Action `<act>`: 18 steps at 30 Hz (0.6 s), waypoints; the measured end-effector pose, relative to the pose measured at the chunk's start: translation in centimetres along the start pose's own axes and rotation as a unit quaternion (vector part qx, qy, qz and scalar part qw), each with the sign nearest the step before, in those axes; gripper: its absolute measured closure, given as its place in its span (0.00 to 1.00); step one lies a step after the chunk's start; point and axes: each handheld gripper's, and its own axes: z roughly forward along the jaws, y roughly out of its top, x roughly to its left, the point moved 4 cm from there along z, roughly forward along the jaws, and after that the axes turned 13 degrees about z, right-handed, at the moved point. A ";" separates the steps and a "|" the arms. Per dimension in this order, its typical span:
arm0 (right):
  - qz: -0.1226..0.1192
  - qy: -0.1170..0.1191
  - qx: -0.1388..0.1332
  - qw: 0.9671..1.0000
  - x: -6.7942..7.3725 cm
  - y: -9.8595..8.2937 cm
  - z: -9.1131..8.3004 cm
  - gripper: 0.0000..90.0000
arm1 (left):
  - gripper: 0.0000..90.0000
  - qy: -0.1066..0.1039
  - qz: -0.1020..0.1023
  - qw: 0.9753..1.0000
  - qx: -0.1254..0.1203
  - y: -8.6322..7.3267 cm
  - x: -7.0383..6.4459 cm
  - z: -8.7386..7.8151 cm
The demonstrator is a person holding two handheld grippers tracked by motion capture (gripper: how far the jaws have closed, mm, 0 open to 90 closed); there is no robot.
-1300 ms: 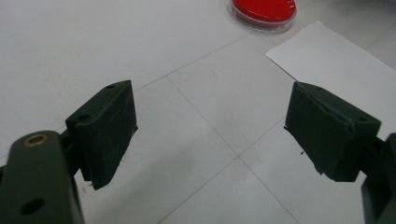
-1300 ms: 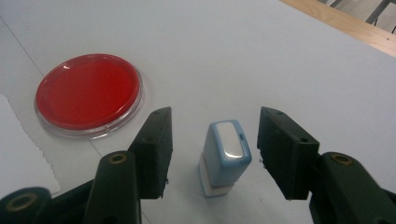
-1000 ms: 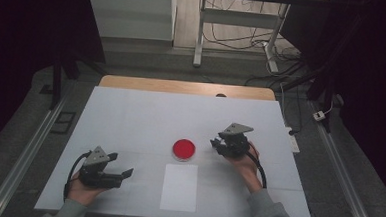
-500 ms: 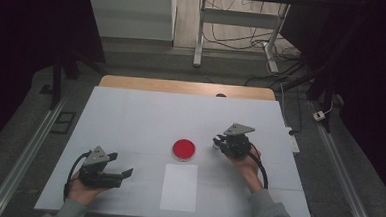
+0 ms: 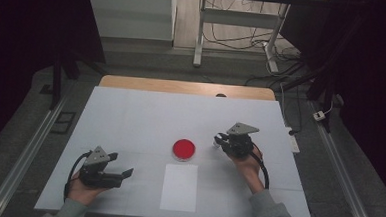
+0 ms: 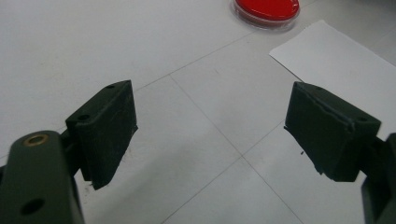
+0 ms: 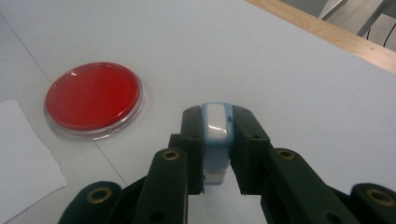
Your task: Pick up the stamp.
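Right gripper view looks along the right gripper, whose jaws are closed on a small pale-blue and white plastic block. The block stands with its long axis running along the jaws, away from the camera, its white rounded end poking out just past the tips. Ahead and to the left of those tips in this view lies the round, shallow clear dish filled with red, flat on the white bench. The block hangs near the dish but apart from it, and I judge any coming move would carry it leftward toward the dish or the white sheet of paper lying just on the person's side of it.

From the high view the right gripper is clearly the nearer one to the red dish, sitting just to its right. The left gripper rests well off toward the bench's near left corner. Its jaws stand wide apart with nothing between them, pointing toward the paper and the dish beyond.

Compared with a second ago, the right gripper has shifted slightly toward the person and a touch nearer the dish's level; the left gripper, dish and paper lie where they were.
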 end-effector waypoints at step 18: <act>0.024 0.031 -0.051 0.998 1.5 1.5 -2.3 0.84 | 0.19 0.003 0.000 1.000 0.001 0.0 0.1 0.1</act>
